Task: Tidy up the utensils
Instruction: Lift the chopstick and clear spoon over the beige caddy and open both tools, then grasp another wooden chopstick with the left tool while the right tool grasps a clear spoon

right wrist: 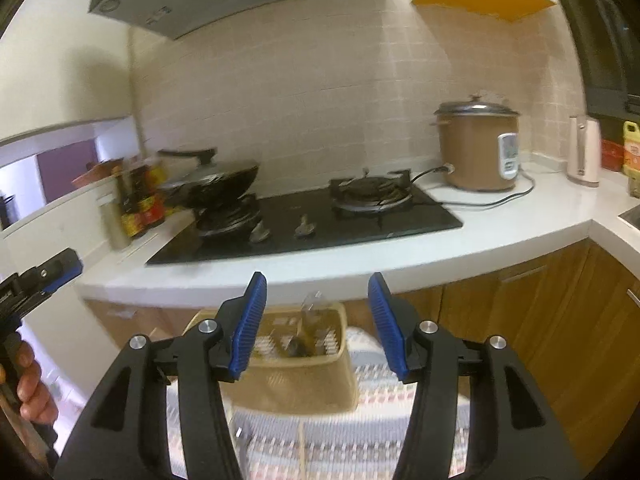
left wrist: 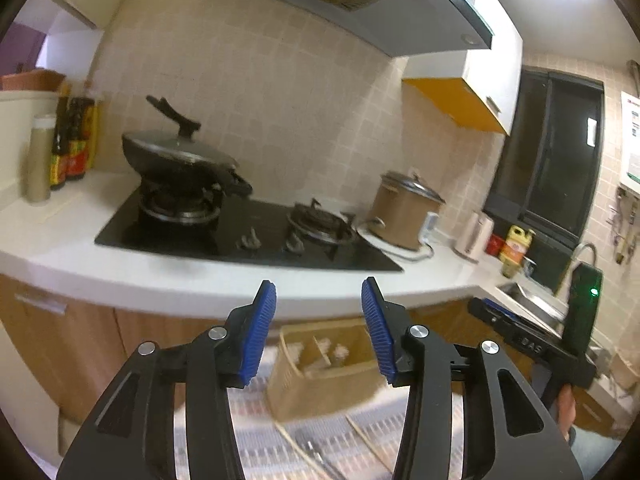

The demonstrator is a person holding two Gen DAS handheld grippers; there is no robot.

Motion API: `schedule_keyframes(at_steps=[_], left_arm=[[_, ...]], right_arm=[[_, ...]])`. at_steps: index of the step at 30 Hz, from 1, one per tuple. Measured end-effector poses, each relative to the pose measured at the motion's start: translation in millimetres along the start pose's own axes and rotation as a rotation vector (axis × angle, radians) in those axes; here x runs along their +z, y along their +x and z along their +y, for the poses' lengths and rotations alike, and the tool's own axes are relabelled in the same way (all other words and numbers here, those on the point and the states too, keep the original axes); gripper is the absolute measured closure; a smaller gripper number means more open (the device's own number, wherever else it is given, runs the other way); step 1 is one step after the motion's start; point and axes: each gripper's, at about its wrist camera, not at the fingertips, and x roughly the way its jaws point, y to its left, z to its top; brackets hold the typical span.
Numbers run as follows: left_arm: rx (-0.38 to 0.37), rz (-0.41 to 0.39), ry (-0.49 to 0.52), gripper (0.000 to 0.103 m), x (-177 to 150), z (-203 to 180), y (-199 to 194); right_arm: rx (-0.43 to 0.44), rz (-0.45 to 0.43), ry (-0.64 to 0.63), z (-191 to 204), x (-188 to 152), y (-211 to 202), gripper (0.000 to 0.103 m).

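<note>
My left gripper [left wrist: 319, 298] has its jaws apart, the 2 blue ribbed pads holding nothing between them. My right gripper [right wrist: 317, 294] is the same: jaws apart and empty. Both point slightly downward toward the kitchen counter edge.

Just beyond and below both sets of jaws stands a beige utensil basket [left wrist: 320, 384] on a striped patterned cloth [left wrist: 360, 448]. The basket has inner dividers, and blurred utensils [right wrist: 298, 346] stand upright in its compartments; I cannot tell which kinds they are. On the cloth in front of the basket lie chopsticks [left wrist: 294, 446], thin and pale, apart from the basket, with a small metal piece just beside them that is too blurred to name.

Behind the basket, the white tabletop [left wrist: 200, 280] carries a black 2-burner gas hob [right wrist: 320, 220]. A lidded wok [left wrist: 180, 152] sits tilted on the left burner. A brown rice cooker [right wrist: 478, 148] stands to the right of the hob, its cord trailing on the tabletop. Sauce bottles [left wrist: 74, 140] cluster at the far left.

The person's hand [right wrist: 34, 384] grips the left tool's handle at the frame edge.
</note>
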Motion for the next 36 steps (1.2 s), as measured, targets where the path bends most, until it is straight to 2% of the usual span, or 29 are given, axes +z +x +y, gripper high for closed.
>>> schedule_keyframes(at_steps=[6, 10, 13, 15, 18, 22, 26, 28, 32, 36], left_arm=[[0.035, 0.145, -0.013, 0.060, -31.7, -5.7, -12.3], [0.088, 0.327, -0.055, 0.060, -76.9, -2.2, 15.4], [0.093, 0.450, -0.119, 0.060, -110.8, 7.1, 41.2], [0.078, 0.501, -0.161, 0.061, -127.5, 15.3, 53.7], [0.049, 0.585, -0.250, 0.061, -153.3, 30.1, 74.8], [0.076, 0.690, -0.295, 0.061, -181.9, 37.6, 94.3], [0.122, 0.734, -0.249, 0.061, -200.2, 27.2, 102.9], [0.140, 0.749, -0.207, 0.061, -207.7, 19.1, 107.7], [0.207, 0.757, -0.072, 0.062, -211.5, -0.7, 114.8], [0.258, 0.743, 0.032, 0.062, -218.5, -16.2, 118.9]], right_arm=[[0.066, 0.179, -0.005, 5.0, -30.4, -2.5, 0.050], [0.060, 0.344, -0.027, 8.2, -63.0, 19.9, 0.050], [0.064, 0.481, -0.018, 6.1, -94.1, 41.7, 0.050], [0.092, 0.522, -0.001, 3.4, -111.1, 48.6, 0.050], [0.079, 0.565, -0.036, 4.8, -131.7, 56.2, 0.050], [0.070, 0.672, -0.085, 9.6, -149.1, 72.3, 0.050], [0.045, 0.739, -0.133, 13.5, -154.7, 90.5, 0.052], [0.039, 0.766, -0.120, 13.9, -154.3, 102.5, 0.067], [0.039, 0.775, -0.060, 10.8, -149.6, 121.7, 0.070], [0.023, 0.766, -0.085, 19.7, -150.8, 128.0, 0.070]])
